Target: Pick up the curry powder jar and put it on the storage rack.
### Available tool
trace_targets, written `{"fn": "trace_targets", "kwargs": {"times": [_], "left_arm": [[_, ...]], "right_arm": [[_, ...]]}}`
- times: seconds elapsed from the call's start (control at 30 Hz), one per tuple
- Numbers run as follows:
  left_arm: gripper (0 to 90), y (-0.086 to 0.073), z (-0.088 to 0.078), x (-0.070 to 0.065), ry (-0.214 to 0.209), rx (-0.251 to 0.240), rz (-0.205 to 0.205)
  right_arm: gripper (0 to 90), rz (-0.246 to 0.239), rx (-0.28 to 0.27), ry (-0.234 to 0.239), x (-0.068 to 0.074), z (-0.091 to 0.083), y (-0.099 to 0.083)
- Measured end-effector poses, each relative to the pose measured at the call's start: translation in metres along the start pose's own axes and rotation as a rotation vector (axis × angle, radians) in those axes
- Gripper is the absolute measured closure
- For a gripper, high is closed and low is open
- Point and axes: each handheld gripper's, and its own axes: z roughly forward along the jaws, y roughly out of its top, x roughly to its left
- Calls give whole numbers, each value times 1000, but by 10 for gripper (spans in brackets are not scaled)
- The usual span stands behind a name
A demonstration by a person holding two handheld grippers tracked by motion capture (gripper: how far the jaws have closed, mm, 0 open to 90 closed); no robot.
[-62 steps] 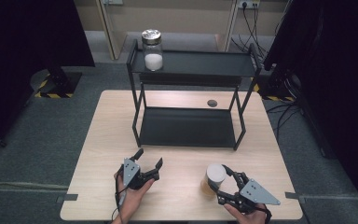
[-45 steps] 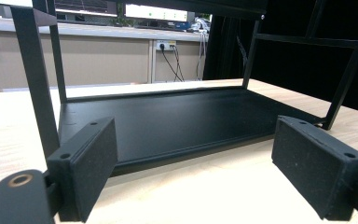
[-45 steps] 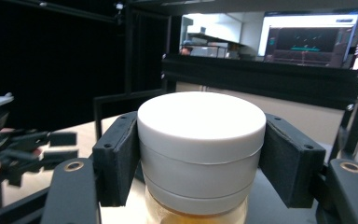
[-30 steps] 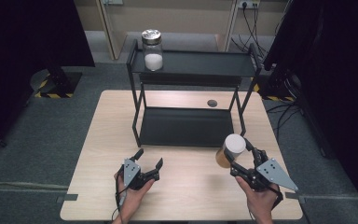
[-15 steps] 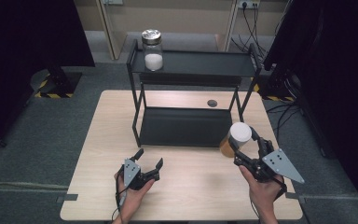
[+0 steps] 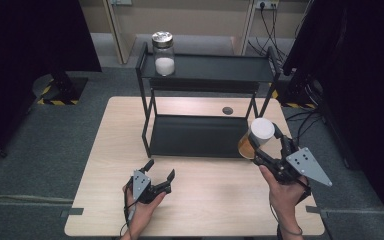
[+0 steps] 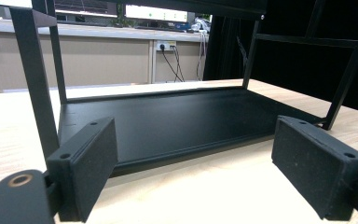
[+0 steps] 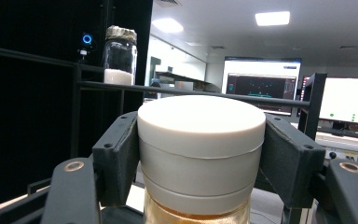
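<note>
So the right gripper is clamped on the white-lidded jar, upright, held off the table at the rack's right end. Top shelf sits up and left of it. Left gripper rests spread wide and empty.

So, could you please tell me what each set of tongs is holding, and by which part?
The right tongs grip the amber jar by its white lid; the left tongs hold nothing.
</note>
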Motion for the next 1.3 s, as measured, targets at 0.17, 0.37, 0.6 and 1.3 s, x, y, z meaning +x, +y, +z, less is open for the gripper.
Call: {"fn": "trace_targets", "kwargs": {"times": [0.17, 0.37, 0.6, 1.3], "left_arm": [[136, 0, 0, 0, 0, 0, 0], [136, 0, 0, 0, 1, -1, 2], [136, 0, 0, -1, 2, -1, 4], [136, -1, 0, -1, 2, -4, 6]], "right_arm": [[339, -2, -3, -5, -1, 4, 4], [339, -6, -17, -17, -3, 11, 11], [339, -7, -30, -26, -7, 20, 20], [339, -8, -52, -50, -13, 43, 39]]}}
